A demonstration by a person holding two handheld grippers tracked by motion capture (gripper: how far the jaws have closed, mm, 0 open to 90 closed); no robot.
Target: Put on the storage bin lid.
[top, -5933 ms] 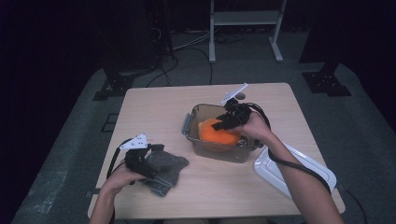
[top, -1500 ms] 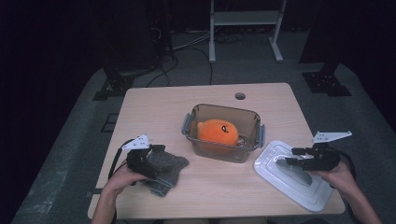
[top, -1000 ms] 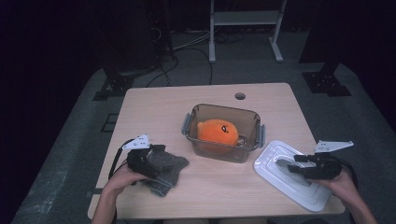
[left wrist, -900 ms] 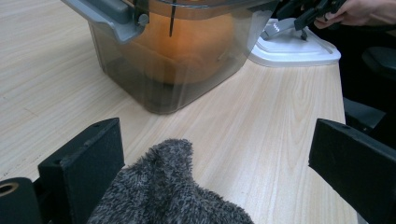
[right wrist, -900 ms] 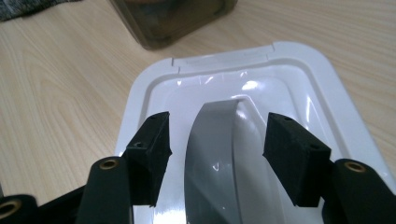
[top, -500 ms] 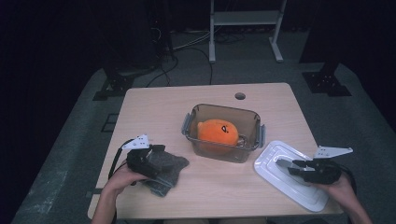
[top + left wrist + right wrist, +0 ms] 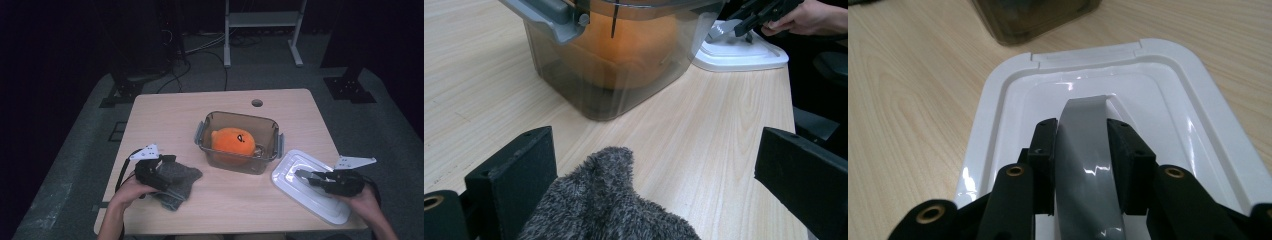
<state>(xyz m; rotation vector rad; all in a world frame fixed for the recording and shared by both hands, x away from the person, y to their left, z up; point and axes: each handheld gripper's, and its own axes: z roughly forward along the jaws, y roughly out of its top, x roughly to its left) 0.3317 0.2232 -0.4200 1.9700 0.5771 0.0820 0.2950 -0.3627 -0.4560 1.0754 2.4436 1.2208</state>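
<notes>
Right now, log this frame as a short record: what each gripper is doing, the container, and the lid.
right gripper: jaws shut on the lid's grey handle
lid: white, flat on the table, right of the container
container: clear, open, orange plush toy inside
left gripper: jaws open, over a grey fuzzy cloth

In the left gripper view the tub (image 7: 614, 60) is cut off at the top edge and its smoky wall blurs the orange toy (image 7: 624, 50) inside, while in the right gripper view the jaws hide the near end of the lid (image 7: 998, 115) handle (image 7: 1085, 150).
</notes>
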